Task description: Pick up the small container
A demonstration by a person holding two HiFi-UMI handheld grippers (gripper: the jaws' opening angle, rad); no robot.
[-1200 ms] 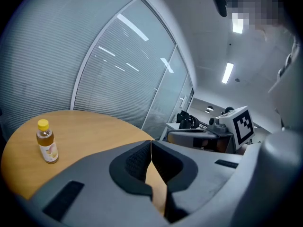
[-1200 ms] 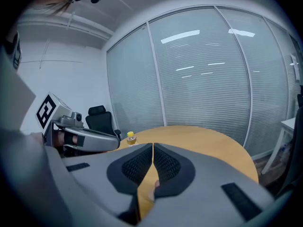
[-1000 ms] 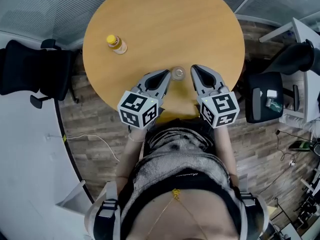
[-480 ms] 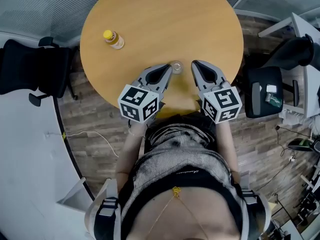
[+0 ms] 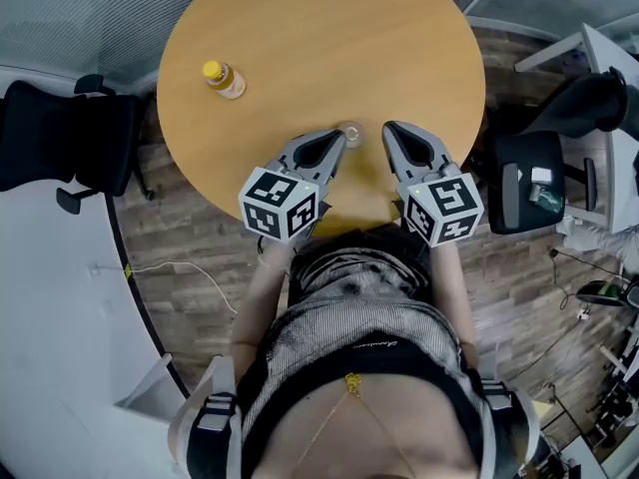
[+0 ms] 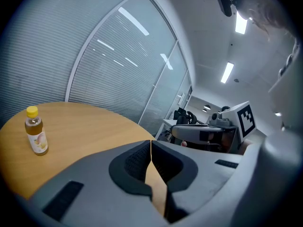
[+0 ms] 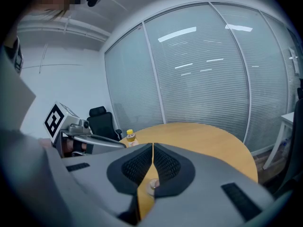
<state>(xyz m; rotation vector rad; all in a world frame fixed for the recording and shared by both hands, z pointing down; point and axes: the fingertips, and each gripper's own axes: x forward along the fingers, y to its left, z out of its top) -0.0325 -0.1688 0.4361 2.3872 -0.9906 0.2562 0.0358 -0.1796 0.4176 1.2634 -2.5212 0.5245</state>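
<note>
No legible text, number or brand is showing in any view. The bottle label (image 5: 231, 86) is appearing too small to read. The left marker cube (image 5: 280, 205) and right marker cube (image 5: 446, 209) are displaying only black-and-white square patterns.

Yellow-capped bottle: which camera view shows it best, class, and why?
The left gripper view: the yellow-capped bottle stands whole and side-on on the table. The head view shows it small, from above. The right gripper view shows only its cap and shoulder above the closed jaws of the right gripper.
</note>
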